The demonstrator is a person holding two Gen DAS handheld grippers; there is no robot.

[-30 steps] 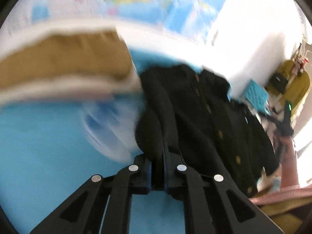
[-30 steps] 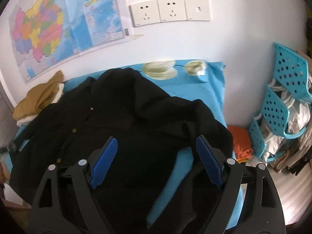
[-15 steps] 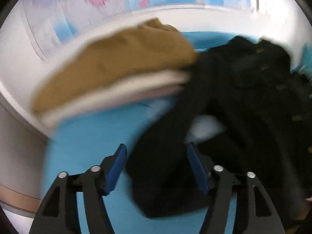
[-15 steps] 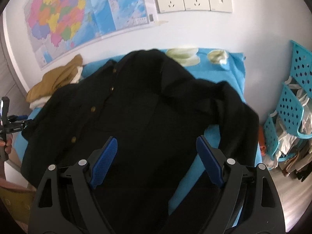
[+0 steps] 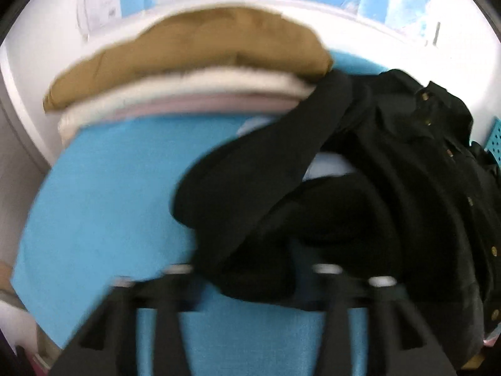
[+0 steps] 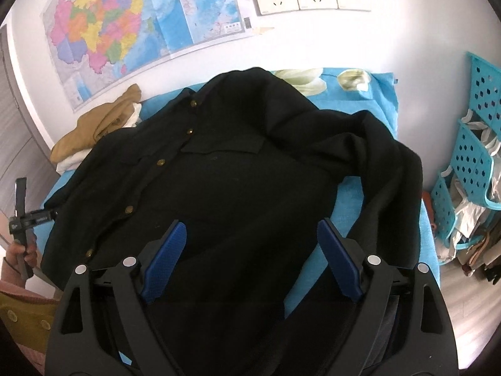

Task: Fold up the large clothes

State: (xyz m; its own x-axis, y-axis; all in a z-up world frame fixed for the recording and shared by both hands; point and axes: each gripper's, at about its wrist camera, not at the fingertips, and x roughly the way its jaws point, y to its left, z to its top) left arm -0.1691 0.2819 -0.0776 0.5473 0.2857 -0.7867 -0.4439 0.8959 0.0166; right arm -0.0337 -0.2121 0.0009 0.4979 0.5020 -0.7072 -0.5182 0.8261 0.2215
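A black coat (image 6: 231, 175) with brass buttons lies spread over a blue-covered table (image 6: 379, 109). My right gripper (image 6: 250, 260) is open and empty, hovering above the coat's lower body. In the left wrist view the coat's sleeve (image 5: 256, 188) lies loose and bunched on the blue cover (image 5: 103, 213). My left gripper (image 5: 250, 285) is open, its fingers blurred, with the sleeve end just in front of it. The left gripper also shows at the left edge of the right wrist view (image 6: 25, 216).
A stack of folded clothes, tan on top (image 5: 191, 50), sits at the table's far left corner against the wall; it also shows in the right wrist view (image 6: 94, 125). Teal baskets (image 6: 472, 144) stand to the right. A map (image 6: 125, 25) hangs on the wall.
My left gripper has opened and let go of the sleeve, which now lies on the cover. The right gripper has drawn back and risen a little, staying open.
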